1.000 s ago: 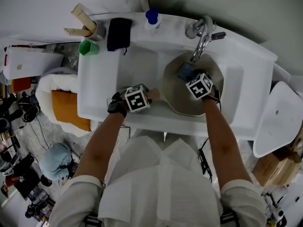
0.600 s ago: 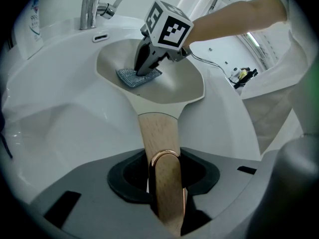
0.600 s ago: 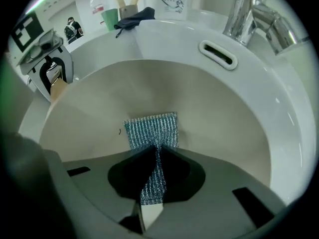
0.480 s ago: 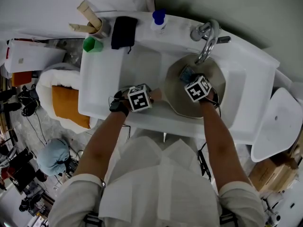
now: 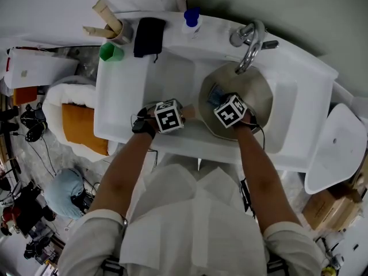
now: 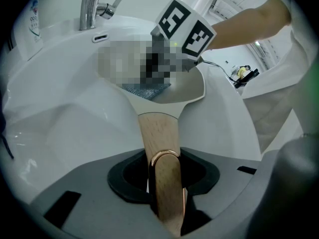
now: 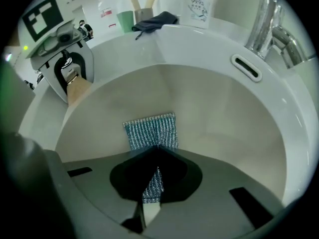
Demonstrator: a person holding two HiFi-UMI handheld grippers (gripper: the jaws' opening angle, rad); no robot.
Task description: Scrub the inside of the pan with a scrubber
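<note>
1. Sink (image 5: pixel 299 79): one white unit. It has one basin in its right half and one flat board in its left half.
2. Pan (image 5: pixel 256 96): one, beige inside. It sits in the basin, below the faucet (image 5: pixel 250 42).
3. Handle (image 6: pixel 154 131): one, wooden. It leaves the pan at the basin's front-left rim and points toward the board.
4. Left gripper (image 6: pixel 167 176): jaws clamped on the handle near its free end. The handle runs straight out from between them to the pan wall.
5. Right gripper (image 7: pixel 151 185): down inside the pan, at its left side in the head view. Jaws pressed together on the near edge of the scrubber (image 7: pixel 152 128).
6. Scrubber: one, a blue-green mesh rectangle. Its free part lies against the pan's inner surface, just ahead of the jaws.
7. Faucet: one, chrome, at the sink's back edge, with its spout arching over the pan. One overflow slot (image 7: pixel 246 67) is in the basin wall below it.
8. Back edge, right to left: one bottle (image 5: pixel 190 20) with a blue cap, then one black cloth (image 5: pixel 148 36), then one green cup (image 5: pixel 110 52).
9. Back-left corner: one holder (image 5: pixel 118 34) with two pale sticks in it.
10. Marker cubes: two, one per gripper.
</note>
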